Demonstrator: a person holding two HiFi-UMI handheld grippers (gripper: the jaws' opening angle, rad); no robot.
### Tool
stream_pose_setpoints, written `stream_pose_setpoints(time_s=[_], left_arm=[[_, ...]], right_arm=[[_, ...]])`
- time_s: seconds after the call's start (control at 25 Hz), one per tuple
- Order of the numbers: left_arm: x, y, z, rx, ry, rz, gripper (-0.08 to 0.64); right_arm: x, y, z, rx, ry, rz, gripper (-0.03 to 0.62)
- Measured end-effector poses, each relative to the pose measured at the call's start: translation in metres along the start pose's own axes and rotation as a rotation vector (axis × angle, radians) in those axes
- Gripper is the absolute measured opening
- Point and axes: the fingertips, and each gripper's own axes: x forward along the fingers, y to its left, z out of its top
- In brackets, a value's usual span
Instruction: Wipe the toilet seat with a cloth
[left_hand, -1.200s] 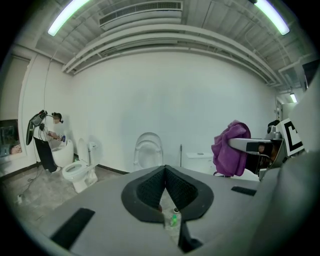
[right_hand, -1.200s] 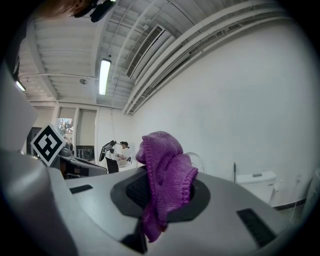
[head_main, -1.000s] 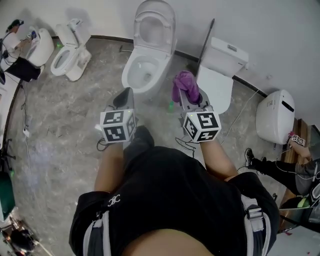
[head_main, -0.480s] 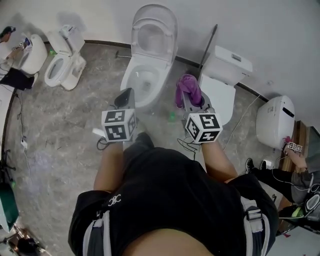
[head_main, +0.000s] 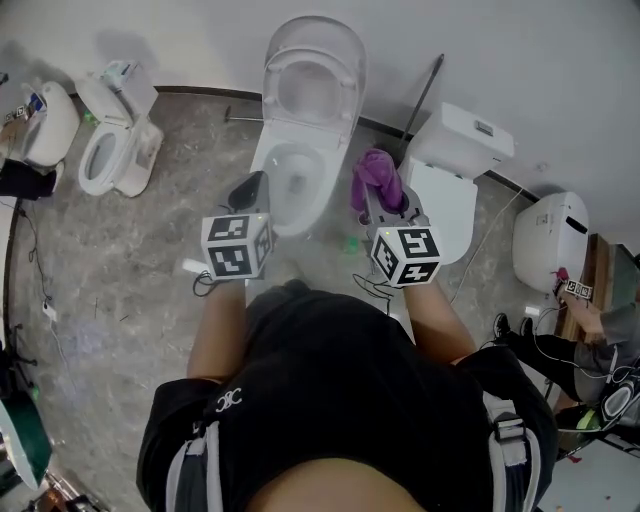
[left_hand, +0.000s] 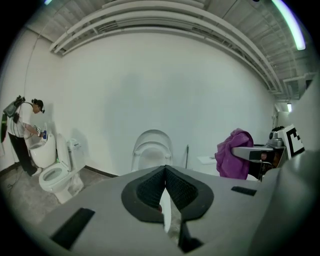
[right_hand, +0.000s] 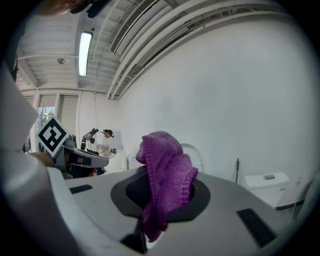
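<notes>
A white toilet (head_main: 300, 150) stands ahead by the wall, its lid and seat ring raised; in the left gripper view the toilet (left_hand: 152, 149) is just beyond my jaws. My right gripper (head_main: 378, 200) is shut on a purple cloth (head_main: 376, 175), held in the air to the right of the bowl. In the right gripper view the cloth (right_hand: 165, 175) bunches up out of the right gripper (right_hand: 161, 192) and hides most of the toilet. My left gripper (head_main: 250, 192) is shut and empty, level with the bowl's left side; the left gripper's (left_hand: 165, 175) pads meet.
A second toilet (head_main: 105, 150) stands at the left, a white tank toilet (head_main: 450, 165) close on the right, and a rounded white unit (head_main: 550, 235) further right. A stick (head_main: 425, 95) leans on the wall. A seated person (head_main: 590, 345) is at the right edge.
Both grippers have come forward towards the middle toilet, which now lies closer between them. The cloth stays in the right gripper. The left jaws stay shut.
</notes>
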Motion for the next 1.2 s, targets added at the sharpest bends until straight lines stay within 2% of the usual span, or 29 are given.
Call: stream_pose_setpoints(time_s=[0.4, 0.64, 0.84, 1.2], left_arm=[[0.044, 0.070, 0.031, -0.010, -0.001, -0.058, 0.000], [0.059, 0.079, 0.031, -0.026, 0.006, -0.076, 0.000], [0.070, 0.085, 0.035, -0.031, 0.010, -0.073, 0.000], [0.113, 0.094, 0.063, -0.035, 0.014, -0.023, 0.000]], right_arm=[[0.083, 0.023, 0.022, -0.024, 0.018, -0.057, 0.054], [0.105, 0.020, 0.015, -0.028, 0.067, -0.068, 0.054], [0.133, 0.012, 0.013, 0.011, 0.080, -0.069, 0.054], [0.211, -0.035, 0.002, 0.031, 0.120, -0.068, 0.054]])
